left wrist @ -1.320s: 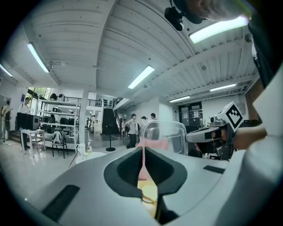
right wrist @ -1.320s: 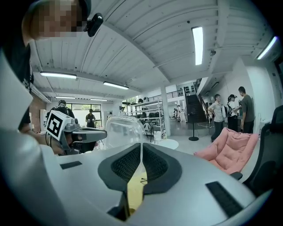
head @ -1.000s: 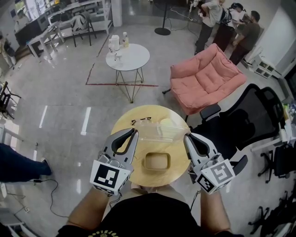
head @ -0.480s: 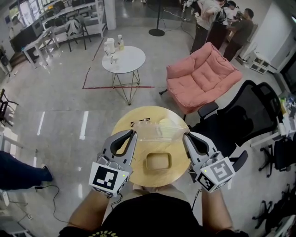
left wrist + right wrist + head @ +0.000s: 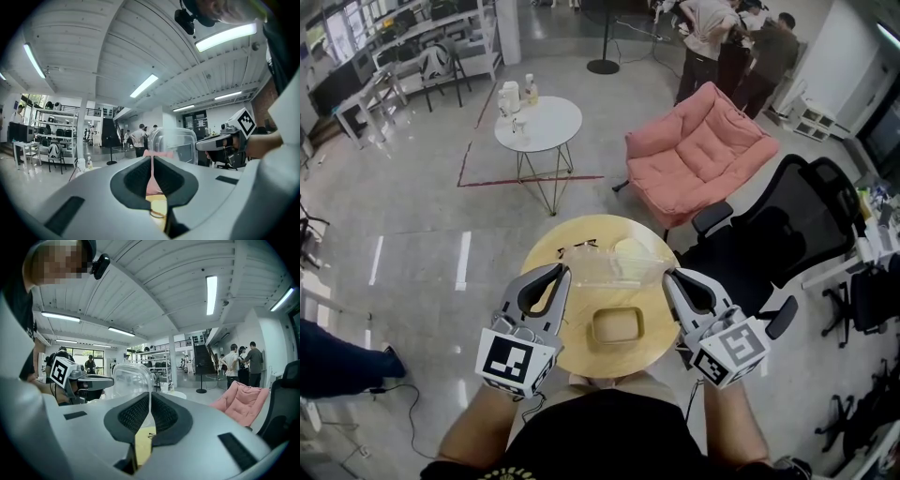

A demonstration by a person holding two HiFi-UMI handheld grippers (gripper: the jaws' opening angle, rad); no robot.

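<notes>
A clear plastic container (image 5: pixel 609 266) hangs between my two grippers above a round wooden table (image 5: pixel 555 246). The left gripper (image 5: pixel 559 274) is shut on its left edge and the right gripper (image 5: pixel 667 277) is shut on its right edge. In the left gripper view, the jaws (image 5: pixel 152 159) pinch a thin clear rim, and the container (image 5: pixel 177 140) rises beyond them with the right gripper (image 5: pixel 225 140) behind it. The right gripper view mirrors this: its jaws (image 5: pixel 150 397) pinch the rim, with the container (image 5: pixel 132 377) and the left gripper (image 5: pixel 86 380) beyond.
A square wooden tray (image 5: pixel 617 325) sits on the table under the container, and a pair of glasses (image 5: pixel 578 247) lies near the far edge. A pink sofa (image 5: pixel 698 155), a black office chair (image 5: pixel 778 234) and a white round side table (image 5: pixel 539 122) stand around. Several people (image 5: pixel 741 47) stand at the back.
Both grippers keep their hold on the clear container and stay almost level. The head view has drifted, so the room appears slightly shifted to the left.
</notes>
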